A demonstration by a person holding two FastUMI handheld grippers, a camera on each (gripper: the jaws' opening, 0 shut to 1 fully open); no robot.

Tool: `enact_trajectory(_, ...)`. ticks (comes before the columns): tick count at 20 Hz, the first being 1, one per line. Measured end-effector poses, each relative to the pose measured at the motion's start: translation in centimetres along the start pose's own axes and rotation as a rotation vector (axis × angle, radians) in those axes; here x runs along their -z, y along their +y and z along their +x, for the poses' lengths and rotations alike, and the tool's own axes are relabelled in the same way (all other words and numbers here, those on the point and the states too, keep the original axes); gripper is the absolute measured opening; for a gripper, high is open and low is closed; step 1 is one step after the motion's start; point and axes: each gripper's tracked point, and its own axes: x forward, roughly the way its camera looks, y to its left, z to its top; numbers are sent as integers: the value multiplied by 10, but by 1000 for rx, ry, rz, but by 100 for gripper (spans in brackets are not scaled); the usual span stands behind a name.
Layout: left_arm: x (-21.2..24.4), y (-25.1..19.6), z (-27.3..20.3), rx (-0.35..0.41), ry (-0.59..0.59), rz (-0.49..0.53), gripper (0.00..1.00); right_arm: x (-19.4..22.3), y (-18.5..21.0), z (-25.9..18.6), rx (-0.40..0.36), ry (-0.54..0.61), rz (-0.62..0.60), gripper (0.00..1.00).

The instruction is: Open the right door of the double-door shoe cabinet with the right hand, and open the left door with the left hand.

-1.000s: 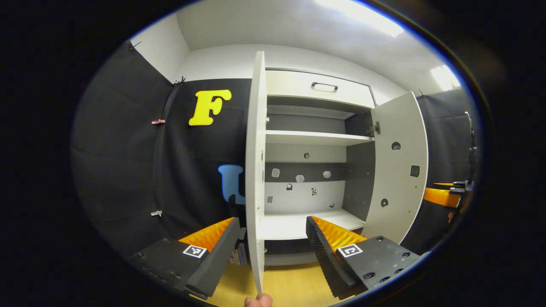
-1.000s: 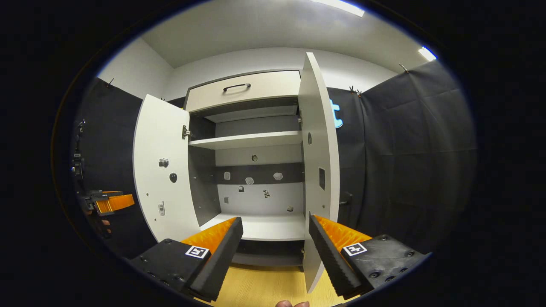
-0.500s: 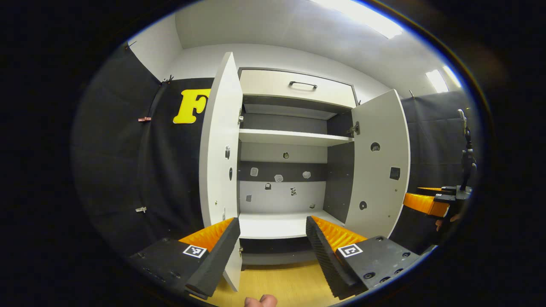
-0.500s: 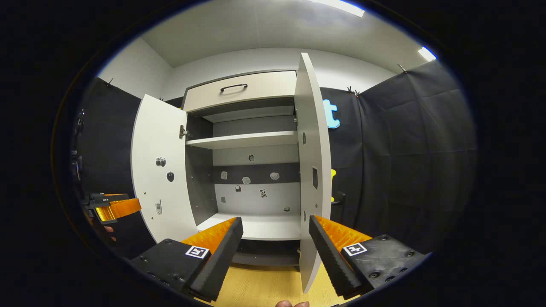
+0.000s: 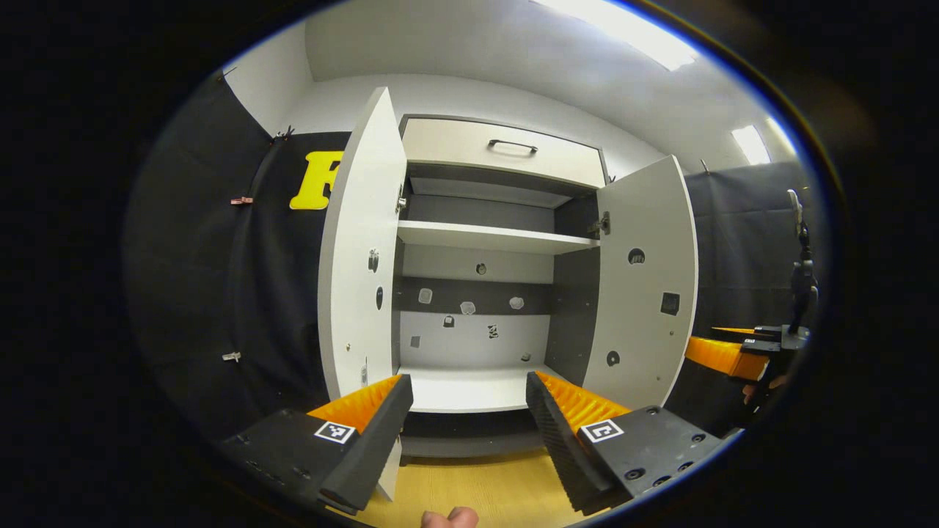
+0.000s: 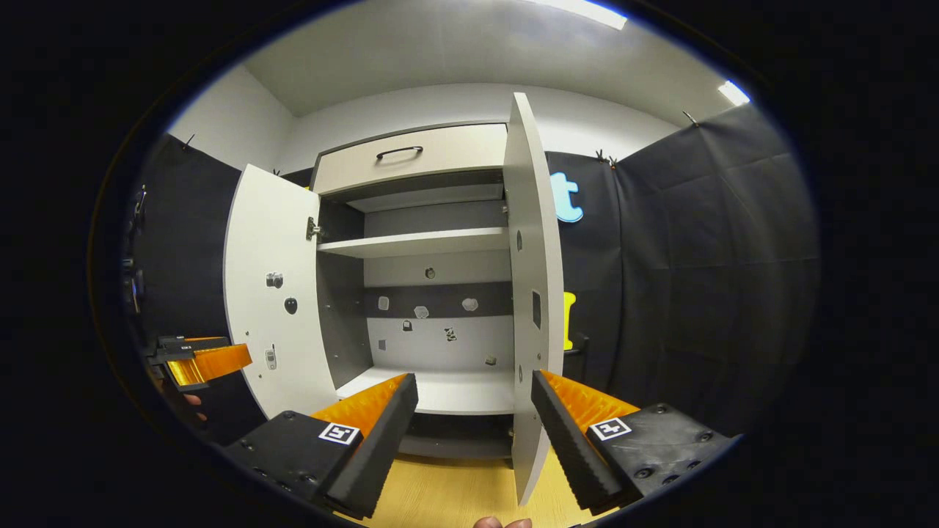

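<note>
Shoe cabinet (image 5: 484,257), base behind fingers (image 5: 367,440)

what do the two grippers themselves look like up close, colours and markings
Each gripper, left gripper and right gripper, has two wedge-shaped fingers: black ribbed pads on the inner faces, bright orange ridged backs. Each finger sits on a matte black base plate with dark screw heads and a small square black-and-white marker tag. No cables visible.

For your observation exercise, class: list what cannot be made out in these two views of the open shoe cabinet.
- Small marks on the back panel, left gripper view: too small to identify.
- Left door outer face, right gripper view: turned away.
- Cabinet base, both views: hidden behind each tool's fingers.
- Drawer contents: closed front hides them.
</note>
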Motion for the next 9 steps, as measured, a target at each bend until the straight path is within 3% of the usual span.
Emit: enact_trajectory(9, 0, 1, 1, -3, 5, 13, 95, -1, -2, 1, 7, -2, 4, 98)
